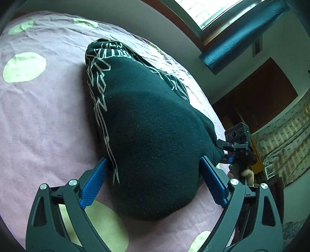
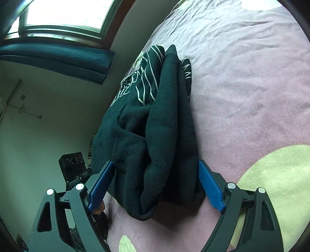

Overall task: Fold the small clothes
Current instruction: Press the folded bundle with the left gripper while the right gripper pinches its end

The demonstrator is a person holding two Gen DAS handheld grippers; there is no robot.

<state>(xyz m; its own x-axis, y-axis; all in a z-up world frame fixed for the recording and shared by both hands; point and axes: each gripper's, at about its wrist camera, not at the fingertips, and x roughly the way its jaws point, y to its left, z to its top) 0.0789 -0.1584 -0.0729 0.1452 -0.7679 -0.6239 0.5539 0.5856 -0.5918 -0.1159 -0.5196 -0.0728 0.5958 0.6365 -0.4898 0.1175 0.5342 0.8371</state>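
- A bed (image 1: 48, 116) carries the work; its cover is pale pink, creased, and dotted with large pale green circles (image 1: 24, 66).
- A dark green garment (image 1: 151, 135) with thin white line printing lies bunched in a long folded heap on the cover, running from the near edge toward the far side.
- In the right wrist view the same garment (image 2: 155, 135) lies near the bed's left edge, its layers lapped over one another and a thick rolled end nearest the camera.
- The left claw (image 1: 153, 182) is spread wide, its blue pads to either side of the heap's near end without pinching it.
- The right claw (image 2: 156, 184) is likewise spread, its blue pads flanking the rolled end, not pressing on it.
- In the left wrist view the other gripper's camera block (image 1: 237, 135) shows at the right of the heap, with fingers of a hand (image 1: 247, 172) below it.
- Beyond the bed stand a pale wall (image 2: 38, 126), a bright window (image 2: 65, 13) with a dark blue blind (image 2: 56, 58) rolled beneath it, and dark brown wooden panelling (image 1: 257, 97).
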